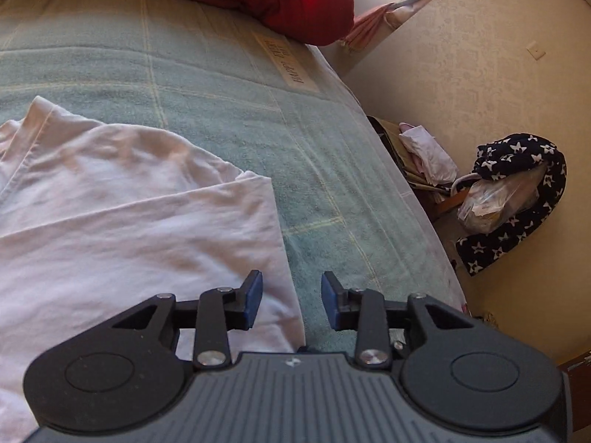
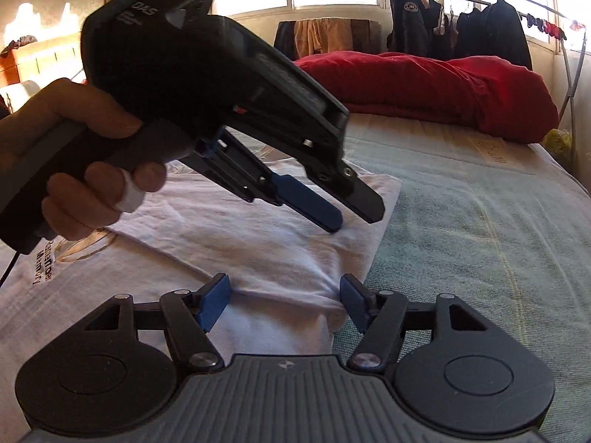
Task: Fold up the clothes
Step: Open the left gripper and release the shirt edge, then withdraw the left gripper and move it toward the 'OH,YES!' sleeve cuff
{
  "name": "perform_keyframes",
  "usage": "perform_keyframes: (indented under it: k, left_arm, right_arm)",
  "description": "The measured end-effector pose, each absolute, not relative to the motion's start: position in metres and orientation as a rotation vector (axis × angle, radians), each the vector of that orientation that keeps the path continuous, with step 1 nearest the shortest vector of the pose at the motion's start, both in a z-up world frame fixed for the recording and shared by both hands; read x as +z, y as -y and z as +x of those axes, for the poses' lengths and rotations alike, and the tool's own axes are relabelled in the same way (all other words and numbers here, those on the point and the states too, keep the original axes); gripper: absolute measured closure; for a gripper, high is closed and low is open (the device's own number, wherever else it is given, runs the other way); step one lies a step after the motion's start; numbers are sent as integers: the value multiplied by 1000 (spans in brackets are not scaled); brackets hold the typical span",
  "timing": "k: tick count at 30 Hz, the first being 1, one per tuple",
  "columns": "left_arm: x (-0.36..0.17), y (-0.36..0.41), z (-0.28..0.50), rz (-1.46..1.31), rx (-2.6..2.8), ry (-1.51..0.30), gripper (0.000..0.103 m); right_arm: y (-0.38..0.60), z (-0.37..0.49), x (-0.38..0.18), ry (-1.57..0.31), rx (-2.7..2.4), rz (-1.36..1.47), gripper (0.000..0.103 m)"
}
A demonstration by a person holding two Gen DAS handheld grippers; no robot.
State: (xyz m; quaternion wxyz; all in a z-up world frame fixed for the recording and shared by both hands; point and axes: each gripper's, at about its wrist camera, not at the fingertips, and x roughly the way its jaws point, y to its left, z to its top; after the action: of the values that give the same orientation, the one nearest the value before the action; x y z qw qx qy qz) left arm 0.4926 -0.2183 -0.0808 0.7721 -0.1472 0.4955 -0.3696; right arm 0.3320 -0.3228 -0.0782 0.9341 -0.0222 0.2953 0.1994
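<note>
A white T-shirt (image 1: 129, 221) lies partly folded on the green bed cover (image 1: 332, 170); it also shows in the right wrist view (image 2: 240, 243), with one side folded over the printed front. My left gripper (image 1: 291, 302) is open and empty, just above the shirt's right edge. In the right wrist view the left gripper (image 2: 354, 217) hangs over the folded part, its fingertips close to the cloth. My right gripper (image 2: 284, 302) is open, its jaws standing on either side of the raised fold edge at the shirt's near corner, holding nothing.
A red duvet (image 2: 443, 85) is heaped at the far end of the bed. A clothes rack with dark jackets (image 2: 461, 29) stands by the window. Beside the bed, on the floor, lie a star-patterned cloth (image 1: 517, 199) and a bag.
</note>
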Motion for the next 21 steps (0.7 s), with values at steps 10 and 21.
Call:
perform_keyframes:
  k: [10,21]
  left_arm:
    - [-77,253,526,-259,-755,-990,68]
    - [-56,228,487,-108,-769,-999,52]
  right_arm:
    - [325,335,-80,-607,402,-38,22]
    - [327,334,-81,-610,396,-26,20]
